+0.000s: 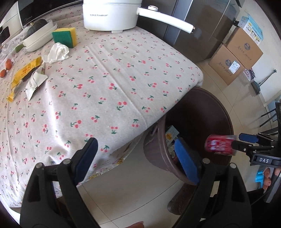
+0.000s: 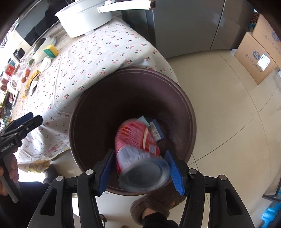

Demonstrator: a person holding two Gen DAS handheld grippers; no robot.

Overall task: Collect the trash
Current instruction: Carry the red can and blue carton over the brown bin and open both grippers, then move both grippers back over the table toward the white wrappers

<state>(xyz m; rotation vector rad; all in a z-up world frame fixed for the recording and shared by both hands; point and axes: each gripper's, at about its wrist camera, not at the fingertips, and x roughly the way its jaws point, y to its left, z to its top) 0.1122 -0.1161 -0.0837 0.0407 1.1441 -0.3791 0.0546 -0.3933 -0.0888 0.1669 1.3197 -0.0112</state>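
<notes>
The right gripper point(image 2: 140, 168) hung over a brown bin point(image 2: 189, 112), its jaws spread around a blurred red can point(image 2: 138, 142). The left gripper point(image 1: 138, 161) gaped, holding nothing.

Glossy metal can point(image 2: 140, 154), smooth plastic bin point(image 2: 186, 112), matt cloth tablecloth point(image 1: 108, 84).

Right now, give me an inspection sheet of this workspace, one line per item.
Surface: cherry-print tablecloth covers the table.
Job's things: red can, motion-blurred, over the brown bin; wrappers and crumpled tissue remain on the table.
Clutter: sponge, white pot, plates.
Grippers: left hand-held gripper open, empty; right hand-held gripper around the can, contact unclear.
Cables: nothing seen.
Surroundings: cardboard boxes, tiled floor.
</notes>
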